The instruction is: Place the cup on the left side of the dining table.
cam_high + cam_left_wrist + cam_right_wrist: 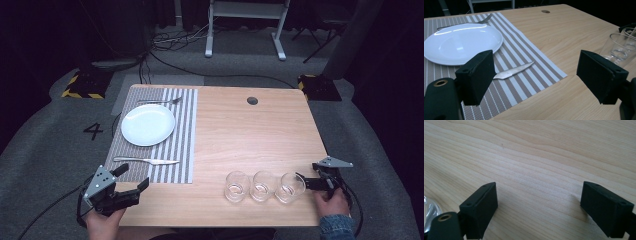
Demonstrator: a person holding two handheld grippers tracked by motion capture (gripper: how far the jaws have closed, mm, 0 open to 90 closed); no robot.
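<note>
**A:** ok so where are the hands at?

**B:** The left gripper (135, 186) is held low at the near left corner of the table (260, 130), jaws spread wide, nothing pinched. It's pointed across toward the knife (146, 160) and plate (148, 124). The right gripper (306, 181) is parked at the near right edge, gripped by a hand (331, 202) in a denim sleeve, jaws also spread apart with bare wood seen between them.

**A:** and what's lying around?

**B:** A striped placemat (182, 130) is laid on the left half: white plate on it, fork (159, 101) at the far side, knife at the near side. Three clear glasses are lined up along the near edge, touching or nearly so: left glass (236, 186), middle glass (263, 185), right glass (290, 187). The right gripper's tip is just beside that last one; contact can't be made out.
</note>
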